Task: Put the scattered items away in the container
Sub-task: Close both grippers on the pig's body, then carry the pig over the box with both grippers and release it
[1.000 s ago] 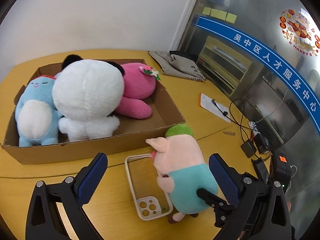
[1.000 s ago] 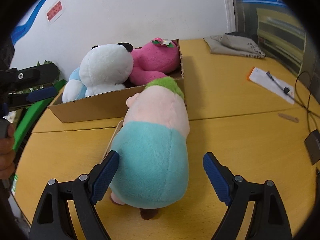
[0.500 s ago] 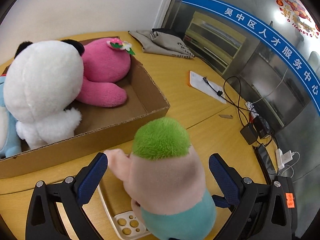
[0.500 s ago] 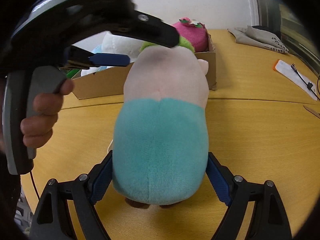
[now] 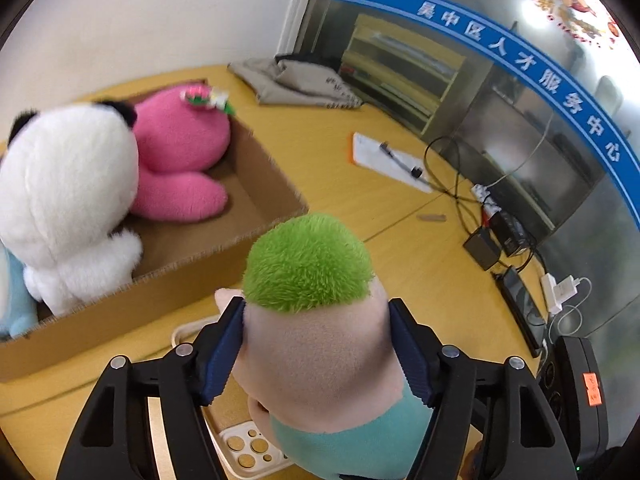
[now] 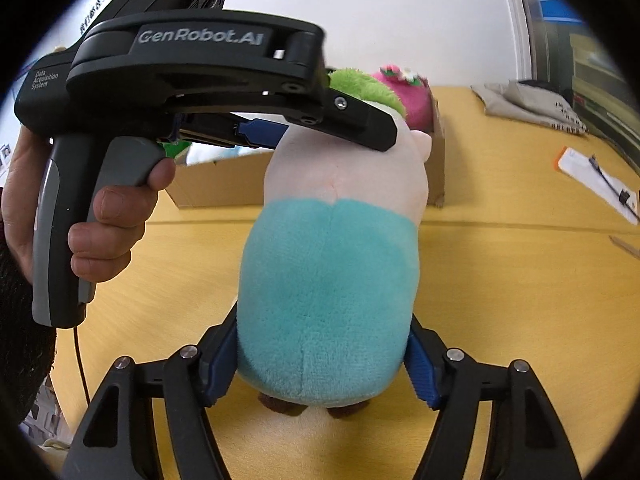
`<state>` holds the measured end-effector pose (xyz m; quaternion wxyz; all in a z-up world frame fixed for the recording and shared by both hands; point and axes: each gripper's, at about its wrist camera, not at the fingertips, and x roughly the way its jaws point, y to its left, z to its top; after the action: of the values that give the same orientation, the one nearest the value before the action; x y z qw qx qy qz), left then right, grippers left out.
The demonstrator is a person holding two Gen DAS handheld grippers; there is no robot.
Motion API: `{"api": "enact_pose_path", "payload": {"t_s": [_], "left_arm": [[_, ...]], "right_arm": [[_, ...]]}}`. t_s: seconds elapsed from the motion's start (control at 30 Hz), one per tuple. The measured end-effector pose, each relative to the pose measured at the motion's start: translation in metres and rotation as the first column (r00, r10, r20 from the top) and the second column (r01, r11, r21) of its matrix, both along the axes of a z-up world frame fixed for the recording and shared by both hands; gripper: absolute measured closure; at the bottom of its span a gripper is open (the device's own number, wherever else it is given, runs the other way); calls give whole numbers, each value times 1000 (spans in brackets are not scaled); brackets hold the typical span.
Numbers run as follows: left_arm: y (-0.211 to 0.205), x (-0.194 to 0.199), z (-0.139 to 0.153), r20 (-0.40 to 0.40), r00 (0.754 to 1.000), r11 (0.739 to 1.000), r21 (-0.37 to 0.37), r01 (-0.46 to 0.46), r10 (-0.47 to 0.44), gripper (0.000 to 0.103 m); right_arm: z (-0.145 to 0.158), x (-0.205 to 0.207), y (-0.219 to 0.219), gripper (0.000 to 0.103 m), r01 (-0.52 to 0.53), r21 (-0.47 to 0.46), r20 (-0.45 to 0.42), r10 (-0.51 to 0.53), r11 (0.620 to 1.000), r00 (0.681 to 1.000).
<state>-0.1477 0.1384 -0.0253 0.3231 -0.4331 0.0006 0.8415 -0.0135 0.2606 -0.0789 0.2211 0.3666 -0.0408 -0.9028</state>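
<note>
Grippers (image 5: pixel 316 344) (image 6: pixel 322 364) have just closed onto pig plush (image 6: pixel 328 280) on yellow table (image 6: pixel 500 280).

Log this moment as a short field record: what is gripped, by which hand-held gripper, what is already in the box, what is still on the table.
item in hand: pig plush, green hair, teal bottoms, upright on table
left hand-held gripper: jaws just closed onto its pink upper body
right hand-held gripper: jaws just closed onto its teal lower body
container: cardboard box
already in box: panda plush, pink plush, blue plush
still out: phone case, beside the pig plush
</note>
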Motion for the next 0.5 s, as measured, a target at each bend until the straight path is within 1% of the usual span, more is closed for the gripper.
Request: {"api": "enact_pose_path", "payload": {"t_s": [0.1,0.23,0.37,0.43,0.5], "left_arm": [[-1,-4,25,-58,998,1000,7,1,0,30],[-3,-22,63,-147,989,1000,11,4,-2,30],[-8,-58,95,-211,977,1000,28,-1,7,30],[-8,-78,104,-230,973,1000,27,-13,18,30],[-7,-101,107,-248,968,1000,16,-16,19,30]], "right_arm": [[18,-7,1,33,-2,-20,-34,1,1000,999],[51,-27,-4,33,-5,-20,-116,3,1000,993],[80,-59,-10,33,-3,-3,-194,2,1000,981],[90,-81,-11,33,0,-15,-222,-3,1000,975],[94,-104,-12,33,5,-24,-240,-11,1000,971]]}}
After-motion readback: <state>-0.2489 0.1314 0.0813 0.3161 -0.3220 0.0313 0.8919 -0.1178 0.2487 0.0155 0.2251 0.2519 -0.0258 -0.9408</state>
